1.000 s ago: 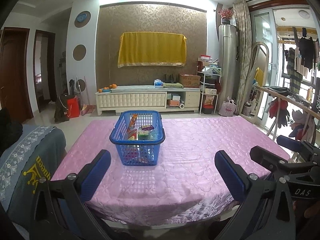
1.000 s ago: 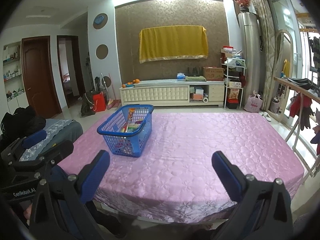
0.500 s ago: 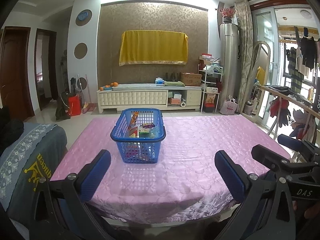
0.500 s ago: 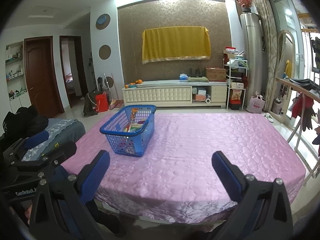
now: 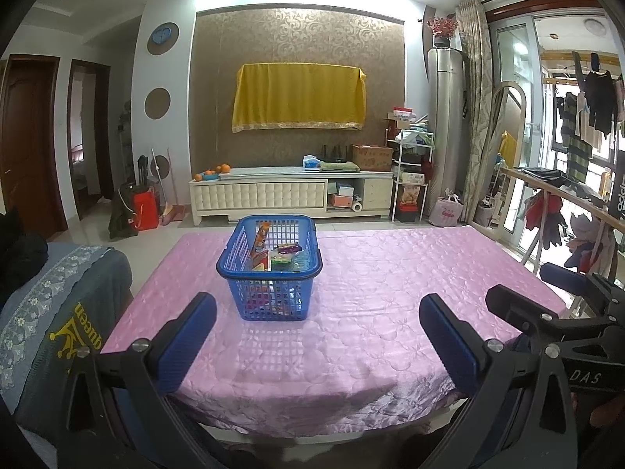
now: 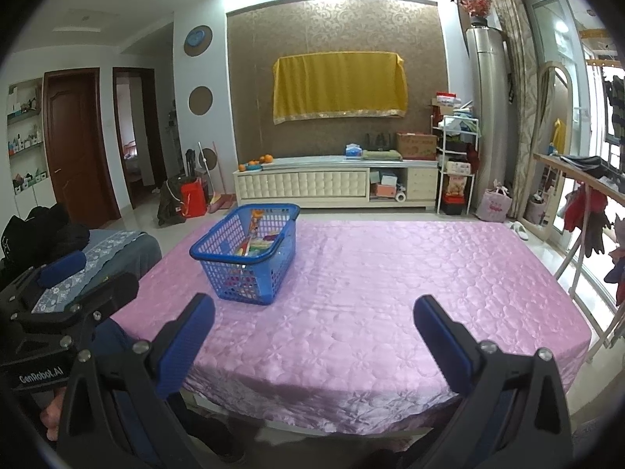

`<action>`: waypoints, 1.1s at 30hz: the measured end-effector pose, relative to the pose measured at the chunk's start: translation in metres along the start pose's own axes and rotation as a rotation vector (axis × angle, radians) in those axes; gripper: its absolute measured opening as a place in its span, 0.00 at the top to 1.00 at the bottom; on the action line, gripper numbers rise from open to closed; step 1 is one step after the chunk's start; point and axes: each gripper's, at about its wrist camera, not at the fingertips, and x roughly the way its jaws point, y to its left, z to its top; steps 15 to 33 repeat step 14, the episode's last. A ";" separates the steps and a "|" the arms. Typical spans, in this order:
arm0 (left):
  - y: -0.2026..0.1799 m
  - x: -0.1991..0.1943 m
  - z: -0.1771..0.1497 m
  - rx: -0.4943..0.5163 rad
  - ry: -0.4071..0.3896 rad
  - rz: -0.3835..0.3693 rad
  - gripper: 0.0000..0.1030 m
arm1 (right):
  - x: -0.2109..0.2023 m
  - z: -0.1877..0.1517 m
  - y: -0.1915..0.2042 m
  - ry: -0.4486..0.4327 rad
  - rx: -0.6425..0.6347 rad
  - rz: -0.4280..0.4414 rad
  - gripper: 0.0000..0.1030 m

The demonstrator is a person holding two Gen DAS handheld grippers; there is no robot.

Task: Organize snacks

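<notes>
Left wrist: blue basket (image 5: 269,269), pink tablecloth (image 5: 371,293), both claws agape

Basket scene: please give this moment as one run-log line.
left tool: open | right tool: open | basket: on table, snacks inside

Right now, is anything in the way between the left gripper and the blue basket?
No, nothing visible. Only bare pink tablecloth lies between the open left gripper and the basket of snacks.
</notes>
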 end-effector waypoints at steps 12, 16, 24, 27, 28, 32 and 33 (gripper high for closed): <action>-0.001 -0.002 0.000 0.006 -0.001 -0.010 0.00 | -0.004 -0.002 0.001 0.000 0.003 0.002 0.00; -0.002 -0.002 0.001 0.007 0.001 -0.017 0.00 | -0.003 -0.001 0.001 0.000 0.004 0.002 0.00; -0.002 -0.002 0.001 0.007 0.001 -0.017 0.00 | -0.003 -0.001 0.001 0.000 0.004 0.002 0.00; -0.002 -0.002 0.001 0.007 0.001 -0.017 0.00 | -0.003 -0.001 0.001 0.000 0.004 0.002 0.00; -0.002 -0.002 0.001 0.007 0.001 -0.017 0.00 | -0.003 -0.001 0.001 0.000 0.004 0.002 0.00; -0.002 -0.002 0.001 0.007 0.001 -0.017 0.00 | -0.003 -0.001 0.001 0.000 0.004 0.002 0.00; -0.002 -0.002 0.001 0.007 0.001 -0.017 0.00 | -0.003 -0.001 0.001 0.000 0.004 0.002 0.00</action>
